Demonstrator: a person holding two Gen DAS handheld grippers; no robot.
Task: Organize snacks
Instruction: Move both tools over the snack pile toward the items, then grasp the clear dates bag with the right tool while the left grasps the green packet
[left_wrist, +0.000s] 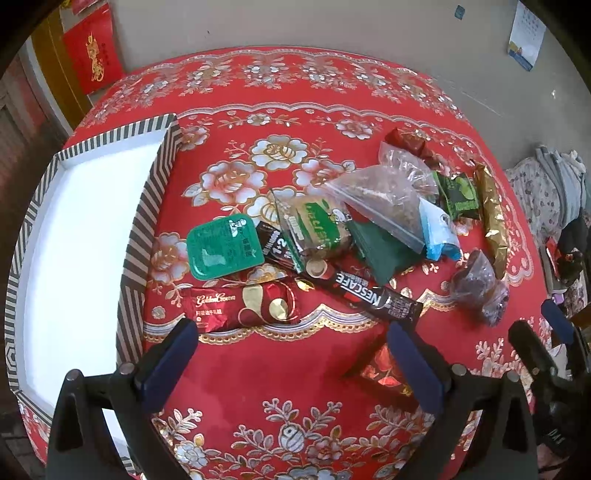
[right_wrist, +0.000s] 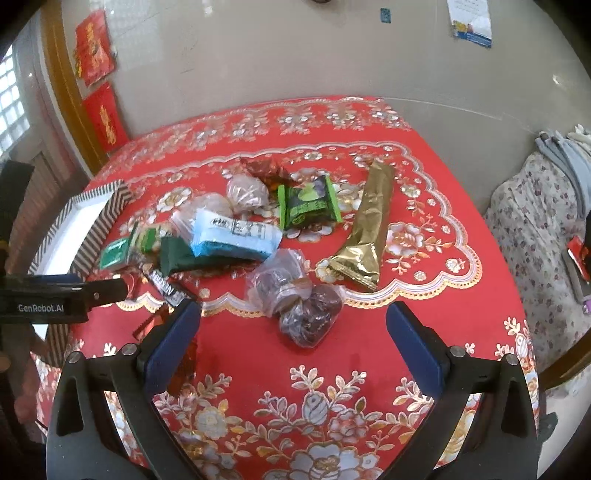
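A pile of snacks lies on a red flowered tablecloth (left_wrist: 295, 354). In the left wrist view I see a red Golden Crown packet (left_wrist: 240, 304), a green sauce cup (left_wrist: 221, 246), a black Nescafe stick (left_wrist: 354, 293), a clear bag of grains (left_wrist: 388, 192) and a gold packet (left_wrist: 491, 218). A striped box with a white inside (left_wrist: 81, 236) stands at the left. My left gripper (left_wrist: 291, 349) is open and empty, just short of the Golden Crown packet. My right gripper (right_wrist: 293, 328) is open and empty, in front of a clear bag of dark snacks (right_wrist: 306, 314).
The right wrist view also shows the gold packet (right_wrist: 365, 229), a green-black packet (right_wrist: 308, 203), a blue-white packet (right_wrist: 236, 236) and the striped box (right_wrist: 85, 221) at the left. A small red wrapper (left_wrist: 380, 373) lies by my left gripper's right finger. A bed with flowered cloth (right_wrist: 535, 229) stands right of the table.
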